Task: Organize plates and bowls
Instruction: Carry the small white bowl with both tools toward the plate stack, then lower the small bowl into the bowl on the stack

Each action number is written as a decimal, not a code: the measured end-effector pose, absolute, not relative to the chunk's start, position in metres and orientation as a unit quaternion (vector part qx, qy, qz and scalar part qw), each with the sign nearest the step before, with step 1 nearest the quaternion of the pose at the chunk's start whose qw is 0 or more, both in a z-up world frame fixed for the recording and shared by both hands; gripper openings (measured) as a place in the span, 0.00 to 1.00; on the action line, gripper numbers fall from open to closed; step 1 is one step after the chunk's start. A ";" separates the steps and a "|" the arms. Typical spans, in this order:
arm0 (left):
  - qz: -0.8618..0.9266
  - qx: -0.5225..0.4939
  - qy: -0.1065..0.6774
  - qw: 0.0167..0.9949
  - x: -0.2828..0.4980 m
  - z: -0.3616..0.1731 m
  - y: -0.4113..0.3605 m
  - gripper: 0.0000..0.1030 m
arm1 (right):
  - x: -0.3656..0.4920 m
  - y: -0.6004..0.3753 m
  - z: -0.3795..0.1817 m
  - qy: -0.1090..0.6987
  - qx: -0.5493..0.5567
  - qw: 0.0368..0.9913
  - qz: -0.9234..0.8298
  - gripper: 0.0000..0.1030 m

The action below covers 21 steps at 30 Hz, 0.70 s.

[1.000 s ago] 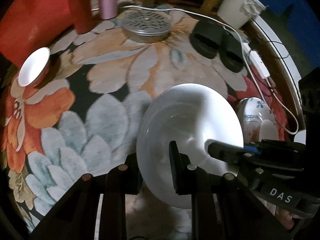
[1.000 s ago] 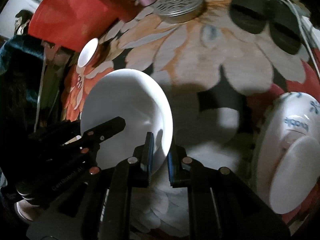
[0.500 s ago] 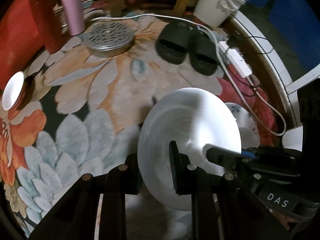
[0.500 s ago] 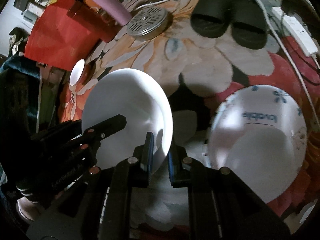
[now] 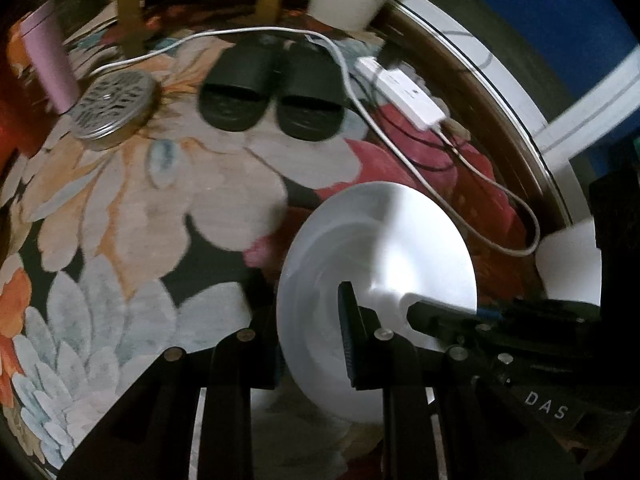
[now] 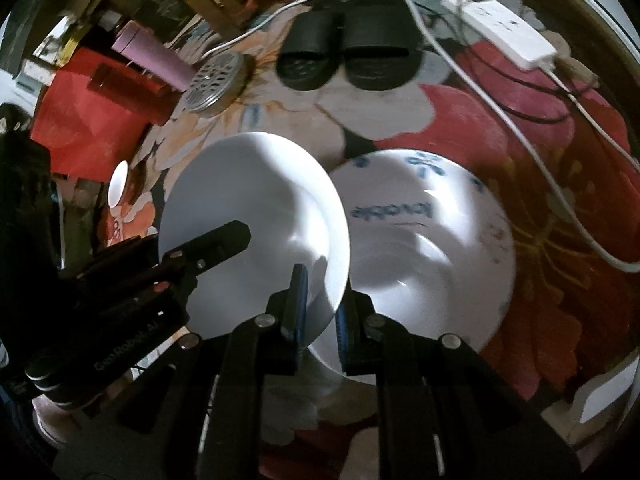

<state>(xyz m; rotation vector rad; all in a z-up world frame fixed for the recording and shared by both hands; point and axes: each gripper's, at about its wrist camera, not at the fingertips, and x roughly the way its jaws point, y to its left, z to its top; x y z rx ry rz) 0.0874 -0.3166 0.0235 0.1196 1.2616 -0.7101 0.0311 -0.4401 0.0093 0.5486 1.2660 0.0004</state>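
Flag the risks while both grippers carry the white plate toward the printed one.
1. The white plate is pinched only at its rim by the left gripper and the right gripper, on opposite edges. Uneven hand motion could twist it loose.
2. It hangs tilted beside the printed plate; setting it down off-centre could chip a rim.
3. The white cable and power strip lie just beyond the landing spot and might snag the fingers.

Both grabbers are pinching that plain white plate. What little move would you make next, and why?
Probably carry the white plate a little further right, then lower it: both the left gripper and right gripper pinch its rim, and the blue-patterned plate lies just beside it.
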 end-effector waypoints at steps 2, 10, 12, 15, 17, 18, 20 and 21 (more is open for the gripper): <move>-0.332 0.063 0.581 0.740 0.081 0.018 -0.326 0.21 | 0.025 -0.449 0.005 0.588 0.256 0.767 -0.006 0.14; -0.340 0.079 0.611 0.711 0.066 -0.006 -0.347 0.21 | 0.010 -0.467 -0.017 0.610 0.267 0.746 -0.019 0.13; -0.341 0.083 0.610 0.710 0.064 -0.005 -0.349 0.21 | 0.009 -0.468 -0.018 0.612 0.262 0.746 -0.021 0.13; -0.341 0.086 0.611 0.709 0.065 -0.006 -0.349 0.22 | 0.007 -0.469 -0.021 0.617 0.249 0.746 -0.029 0.13; -0.339 0.084 0.614 0.708 0.067 -0.006 -0.348 0.26 | 0.005 -0.471 -0.023 0.619 0.247 0.745 -0.032 0.13; -0.339 0.082 0.614 0.708 0.067 -0.006 -0.347 0.33 | 0.005 -0.471 -0.024 0.620 0.244 0.745 -0.033 0.13; -0.340 0.077 0.611 0.711 0.069 -0.004 -0.344 0.51 | 0.005 -0.469 -0.021 0.619 0.231 0.750 -0.037 0.13; -0.339 0.074 0.607 0.715 0.069 -0.001 -0.342 0.65 | 0.006 -0.467 -0.020 0.619 0.224 0.752 -0.038 0.13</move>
